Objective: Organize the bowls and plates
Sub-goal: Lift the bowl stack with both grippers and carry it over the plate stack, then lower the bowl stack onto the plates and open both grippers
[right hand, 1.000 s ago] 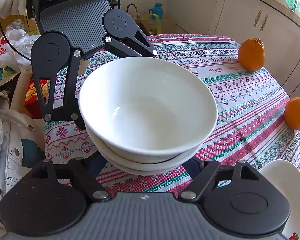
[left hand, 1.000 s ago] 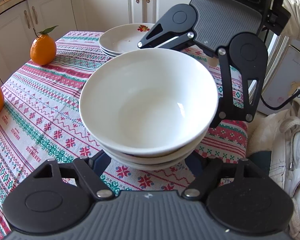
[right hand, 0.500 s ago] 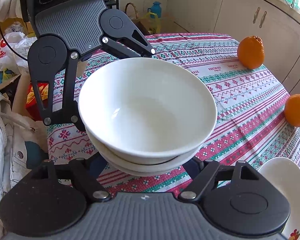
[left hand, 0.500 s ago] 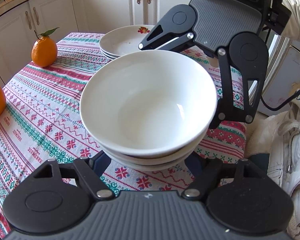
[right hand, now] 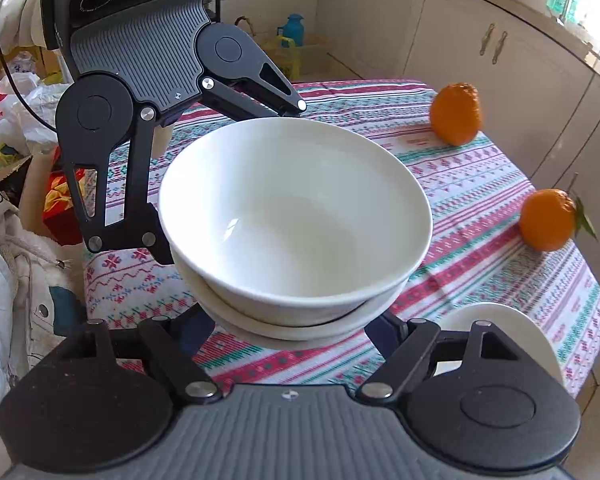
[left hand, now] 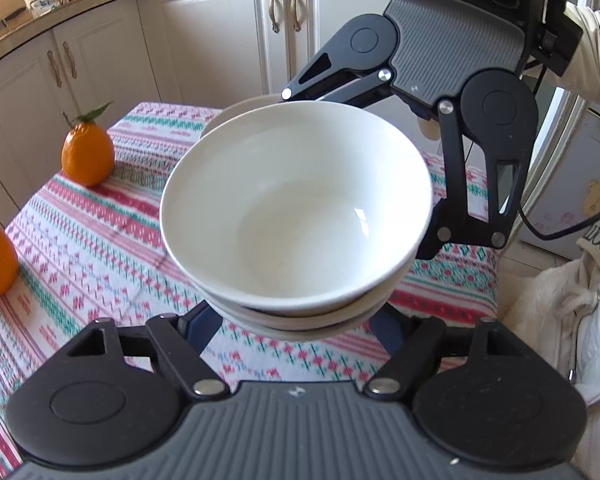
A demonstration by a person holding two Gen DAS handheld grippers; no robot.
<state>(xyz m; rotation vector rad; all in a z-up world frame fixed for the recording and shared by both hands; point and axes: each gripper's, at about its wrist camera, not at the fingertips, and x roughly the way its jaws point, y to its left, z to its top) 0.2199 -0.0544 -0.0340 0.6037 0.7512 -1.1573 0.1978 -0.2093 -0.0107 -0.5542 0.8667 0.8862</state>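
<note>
1. Cradling the stack of bowls [left hand: 296, 216] from opposite sides, the two grippers face each other; the left gripper [left hand: 296, 320] has its fingers spread wide, reaching under the near side of the lowest bowl, so it supports from below and does not pinch.
2. The right gripper [right hand: 296, 324] mirrors it from the other side, fingers likewise wide apart around the stack's base. Whether the pads actually press the porcelain I cannot tell, as the bowls hide the fingertips.
3. The stack, seemingly three nested white bowls, appears to hang above the patterned tablecloth [left hand: 100, 216], near the table's edge. Two holds make sense here: nested bowls could slide if tipped.
4. Just behind the bowls in the left view, a sliver of the stacked plates [left hand: 236, 110] shows; I judge that the bowls are bound for a spot beside or on them.
5. Farther off, two oranges [right hand: 456, 114] sit on the cloth, well apart from the carrying path.
6. Beyond stand the kitchen cabinets [left hand: 220, 40].
</note>
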